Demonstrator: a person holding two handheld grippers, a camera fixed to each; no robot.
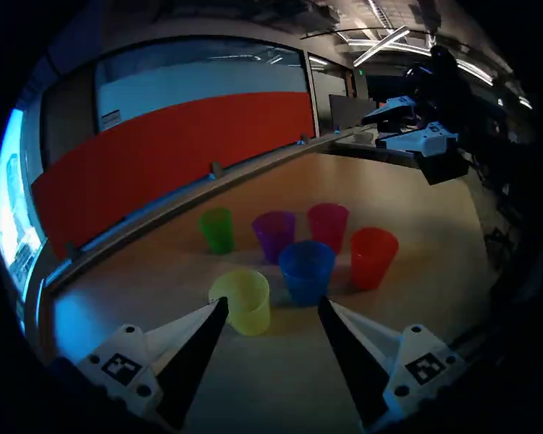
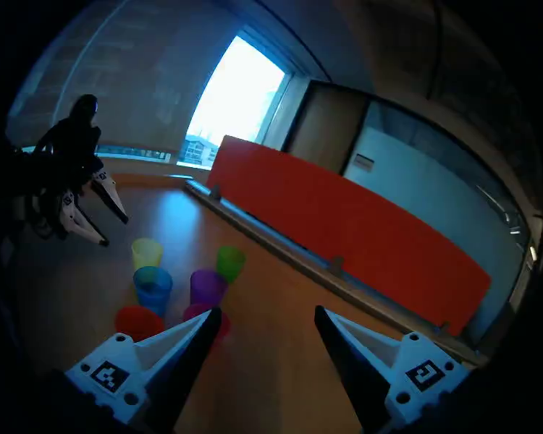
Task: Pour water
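Cups: six plastic cups stand close together on the table. Counted around the blue cup (image 1: pixel 307 271), the green cup (image 1: pixel 217 230) is at 10 o'clock, the purple cup (image 1: pixel 274 235) at 11, the pink cup (image 1: pixel 328 226) at 1, the red cup (image 1: pixel 373 257) at 3 and the yellow cup (image 1: pixel 242 300) at 8.
Water: I cannot tell which cup, if any, holds it.
Left gripper (image 1: pixel 271 305): spread wide and empty, low over the table, with the yellow and blue cups just beyond its tips.
Right gripper (image 2: pixel 266 312): also wide apart and holding nothing; the cups sit at 8 o'clock in its view.
Step in hand: probably choosing and reaching for a cup.
Doing it well: take an outer cup, yellow or red. Straddle it mid-wall and close gently, since thin plastic likely flexes. Lift straight up to spare the neighbours.
Surface: smooth wooden tabletop (image 1: pixel 387 195), probably slippery under light cups.
Room: an orange partition (image 1: pixel 163 152) runs along the table's far edge. A bright window (image 2: pixel 235 101) shows at 12 o'clock in the right gripper view, and strip lights (image 1: pixel 384 43) hang overhead.
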